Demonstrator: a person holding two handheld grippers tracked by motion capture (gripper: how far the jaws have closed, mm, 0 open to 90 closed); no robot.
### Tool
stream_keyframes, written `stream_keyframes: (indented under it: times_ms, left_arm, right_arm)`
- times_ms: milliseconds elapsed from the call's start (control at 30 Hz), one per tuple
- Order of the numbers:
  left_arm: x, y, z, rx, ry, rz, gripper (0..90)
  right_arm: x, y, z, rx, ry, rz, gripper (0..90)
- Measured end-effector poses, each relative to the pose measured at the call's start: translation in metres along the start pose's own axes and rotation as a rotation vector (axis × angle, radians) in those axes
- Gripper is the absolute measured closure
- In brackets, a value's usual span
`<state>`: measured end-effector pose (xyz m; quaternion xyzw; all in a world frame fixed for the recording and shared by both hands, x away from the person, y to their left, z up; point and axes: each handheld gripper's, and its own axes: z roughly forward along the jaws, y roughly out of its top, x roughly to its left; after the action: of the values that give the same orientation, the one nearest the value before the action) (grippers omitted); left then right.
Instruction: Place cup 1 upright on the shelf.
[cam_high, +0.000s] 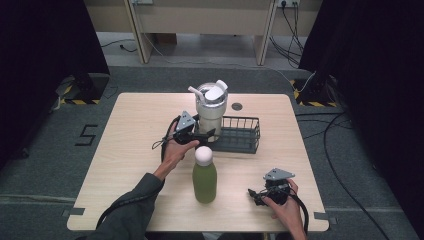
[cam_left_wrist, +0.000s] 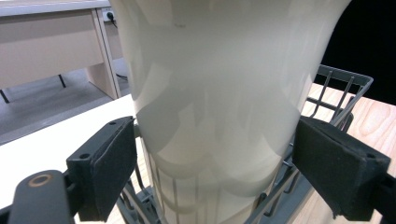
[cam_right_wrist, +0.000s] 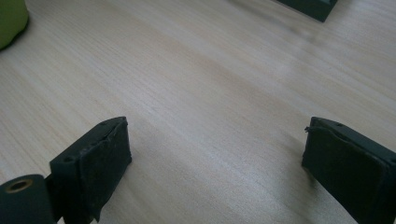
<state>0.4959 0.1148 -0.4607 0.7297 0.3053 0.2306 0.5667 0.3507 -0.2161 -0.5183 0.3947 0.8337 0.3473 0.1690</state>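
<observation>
Grey carpet floor (cam_high: 45, 165) all round; black curtains (cam_high: 40, 40) flank both sides; a pale desk (cam_high: 200, 20) stands behind, cables (cam_high: 345, 125) trailing right.

Lab/test bay: black curtains (cam_high: 40, 45), hazard-taped floor gear (cam_high: 82, 87), loose cables (cam_high: 340, 145).

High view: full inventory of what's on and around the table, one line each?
tumbler: 1, cream with white lid and straw, standing in the left end of the basket
wire basket: 1, dark grey, table centre
bottle: 1, green with white cap, upright near the front edge
table: 1, light wood
round insert: 1, dark, in the tabletop behind the basket
desk: 1, beige, beyond the table
left gripper: 1, black, jaws either side of the tumbler, contact unclear
right gripper: 1, black, jaws apart over bare table at front right
</observation>
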Motion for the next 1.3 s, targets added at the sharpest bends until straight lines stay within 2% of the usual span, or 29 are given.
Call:
stream_keyframes:
  times_ms: [267, 367, 533, 600, 633, 867, 1000, 1167, 1300]
  left_arm:
    - [0.0, 0.001, -0.01, 0.007, 0.004, 0.002, 14.7]
    - [0.002, 0.001, -0.019, 0.012, 0.009, -0.033, 14.7]
    - [0.004, 0.0, -0.029, 0.022, 0.024, -0.023, 14.8]
    - [0.005, -0.001, -0.032, 0.02, 0.026, -0.029, 14.8]
    - [0.007, -0.001, -0.037, 0.015, 0.026, -0.05, 14.8]
    - [0.011, -0.005, -0.05, 0.017, 0.036, -0.057, 14.7]
    - [0.015, -0.01, -0.064, 0.026, 0.038, -0.089, 14.8]
    - [0.019, -0.013, -0.079, 0.035, 0.052, -0.076, 14.8]
    - [0.024, -0.017, -0.092, 0.038, 0.067, -0.082, 14.8]
  right_arm:
    - [0.0, 0.0, 0.0, 0.0, 0.0, 0.0, 7.9]
    - [0.0, 0.0, 0.0, 0.002, 0.001, 0.001, 7.9]
    - [0.0, 0.0, 0.0, 0.001, 0.0, 0.001, 7.9]
    - [0.0, 0.0, 0.0, 0.001, 0.0, 0.002, 7.9]
    - [0.0, 0.0, 0.0, 0.001, 0.0, 0.001, 7.9]
    - [0.0, 0.0, 0.0, 0.0, 0.0, 0.001, 7.9]
    - [0.0, 0.0, 0.0, 0.0, 0.0, 0.0, 7.9]
    - [0.0, 0.0, 0.0, 0.0, -0.001, 0.001, 7.8]
    - [0.0, 0.0, 0.0, 0.001, -0.001, 0.001, 7.8]
